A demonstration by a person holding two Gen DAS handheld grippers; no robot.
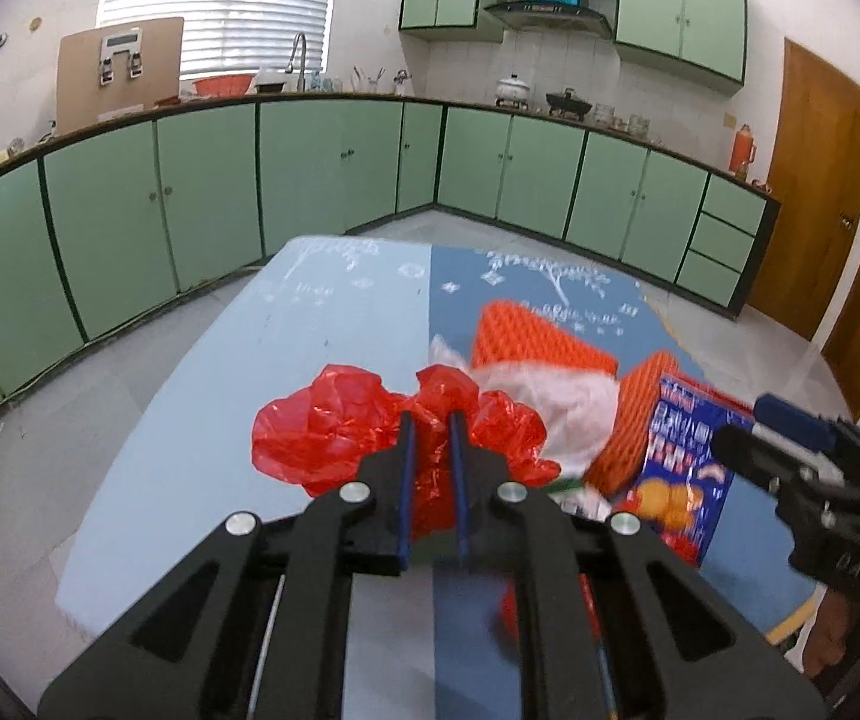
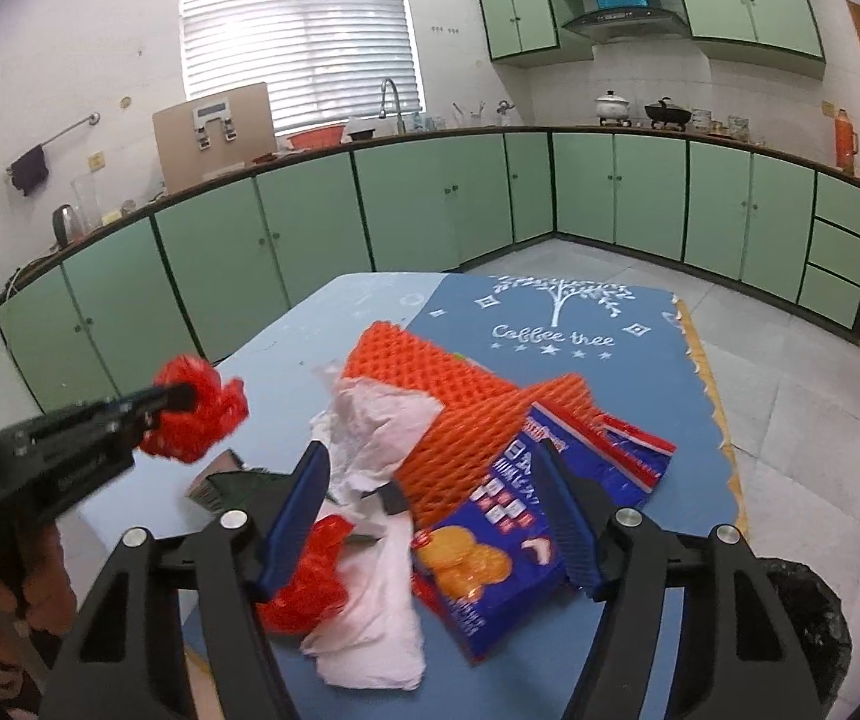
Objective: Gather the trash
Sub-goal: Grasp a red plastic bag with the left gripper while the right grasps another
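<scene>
A blue worktop (image 2: 640, 396) with a white tree print is recorded in a kitchen lined with green cabinets (image 2: 430, 204). The left hand-held gripper (image 1: 432, 420) is seen with its fingers drawn close together and clamped on a crumpled red plastic bag (image 1: 322, 426); in the right wrist view the same bag (image 2: 202, 420) is seen held clear of the worktop surface, at the left of the remaining litter. The right hand-held gripper (image 2: 430, 468) is seen with its fingers standing apart above the pile; nothing is pressed between them. Below and between those fingers the following items are noted: a white crumpled paper towel (image 2: 370, 600), an orange foam mesh sleeve (image 2: 454, 420) lying partly over the towel, and a blue biscuit wrapper (image 2: 490, 576) lying flat against the mesh on its right side. A second scrap of red plastic (image 2: 304, 588) is seen beside the left finger of the right hand-held gripper, touching the towel. A small dark carton (image 2: 220, 483) is seen at the left of the pile; its print cannot be read. A black bin bag (image 2: 808, 618) is partly visible at the lower right, off the worktop edge. Part of a hand (image 2: 40, 576) is seen under the left tool.
</scene>
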